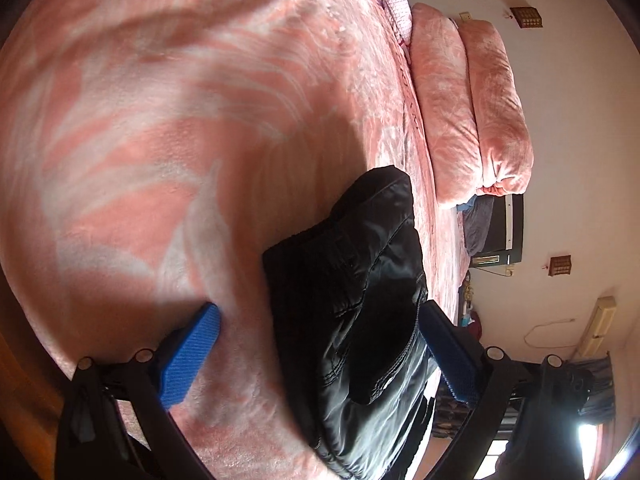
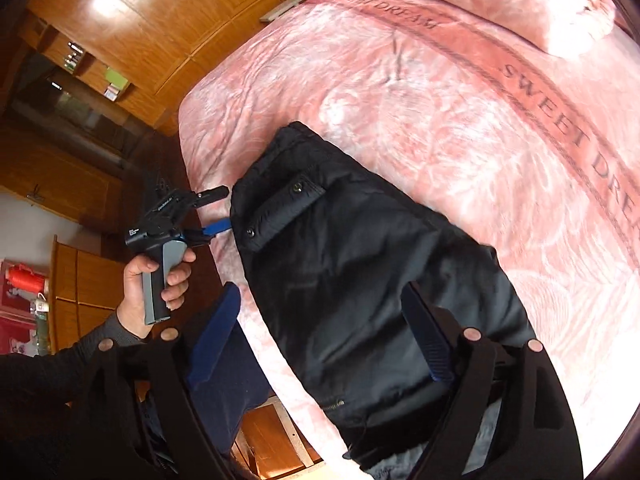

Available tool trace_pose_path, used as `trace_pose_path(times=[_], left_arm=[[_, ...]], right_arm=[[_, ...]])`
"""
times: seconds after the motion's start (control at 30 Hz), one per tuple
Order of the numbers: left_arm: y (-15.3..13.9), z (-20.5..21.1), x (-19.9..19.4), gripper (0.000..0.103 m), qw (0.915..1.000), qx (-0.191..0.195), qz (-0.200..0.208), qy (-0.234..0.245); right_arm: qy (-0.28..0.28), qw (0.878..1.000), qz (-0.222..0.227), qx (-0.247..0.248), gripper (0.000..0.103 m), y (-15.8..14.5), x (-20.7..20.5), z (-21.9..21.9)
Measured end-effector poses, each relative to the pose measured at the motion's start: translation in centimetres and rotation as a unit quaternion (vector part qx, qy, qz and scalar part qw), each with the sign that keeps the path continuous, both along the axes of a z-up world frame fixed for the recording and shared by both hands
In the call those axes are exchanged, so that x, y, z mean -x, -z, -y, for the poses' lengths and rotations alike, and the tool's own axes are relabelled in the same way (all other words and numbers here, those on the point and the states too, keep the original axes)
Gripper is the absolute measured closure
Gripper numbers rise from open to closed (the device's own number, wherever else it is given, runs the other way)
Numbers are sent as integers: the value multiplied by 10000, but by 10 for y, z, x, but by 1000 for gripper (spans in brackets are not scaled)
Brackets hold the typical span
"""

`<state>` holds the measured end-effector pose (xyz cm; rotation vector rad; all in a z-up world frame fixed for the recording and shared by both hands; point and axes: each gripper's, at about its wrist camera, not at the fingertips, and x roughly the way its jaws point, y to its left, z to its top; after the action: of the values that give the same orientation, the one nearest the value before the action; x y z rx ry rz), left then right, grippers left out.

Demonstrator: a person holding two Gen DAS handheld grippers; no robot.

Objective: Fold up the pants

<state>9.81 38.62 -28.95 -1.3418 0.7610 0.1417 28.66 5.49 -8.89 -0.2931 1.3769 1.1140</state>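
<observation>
Firstly, in the left wrist view, the left gripper (image 1: 320, 344) has its blue ribbed pads (image 1: 188, 356) spread wide apart, and the folded black quilted pants (image 1: 360, 320) lie between them on the pink-and-white patterned fleece bedspread (image 1: 160, 120); whether either pad touches the fabric cannot be told. Two rolled pink blankets (image 1: 476, 112) sit at the far end of the bed. Next, in the right wrist view, the right gripper (image 2: 320, 340) likewise stands apart, one dark blue finger over the pants (image 2: 340, 280), the other off the bed edge. The pants lie as a bundle near the bedspread (image 2: 480, 128) edge, a buttoned pocket flap (image 2: 280, 208) facing up. The left gripper (image 2: 218, 210), held by the person's left hand (image 2: 156, 284), shows parted fingers just beside the far end of the pants. Wooden wardrobe panels (image 2: 140, 20) stand behind.
</observation>
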Motion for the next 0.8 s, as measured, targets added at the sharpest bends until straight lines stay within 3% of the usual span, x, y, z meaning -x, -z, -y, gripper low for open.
trace_pose_path(times=[0.13, 0.3, 0.47, 0.53, 0.6, 0.8], left_arm=[[7, -4, -13, 4, 9991, 393, 78, 160], [6, 0, -35, 4, 9969, 505, 309, 523], [12, 1, -34, 5, 9977, 451, 307, 408], [10, 4, -35, 12, 9987, 261, 200, 397], [13, 4, -31, 36, 9991, 258, 67, 325], [22, -4, -16, 45, 9980, 591, 190, 102]], right_arm=[[-548, 9980, -238, 196, 17, 15, -26, -77], [-1001, 9934, -466, 325, 17, 45, -47, -149], [-1280, 9872, -815, 494, 16, 89, -58, -194], [-1430, 9836, -903, 631, 16, 106, -60, -209], [-1595, 9792, -1000, 755, 16, 121, -59, -223], [-2097, 9670, -1139, 891, 16, 144, -57, -251]])
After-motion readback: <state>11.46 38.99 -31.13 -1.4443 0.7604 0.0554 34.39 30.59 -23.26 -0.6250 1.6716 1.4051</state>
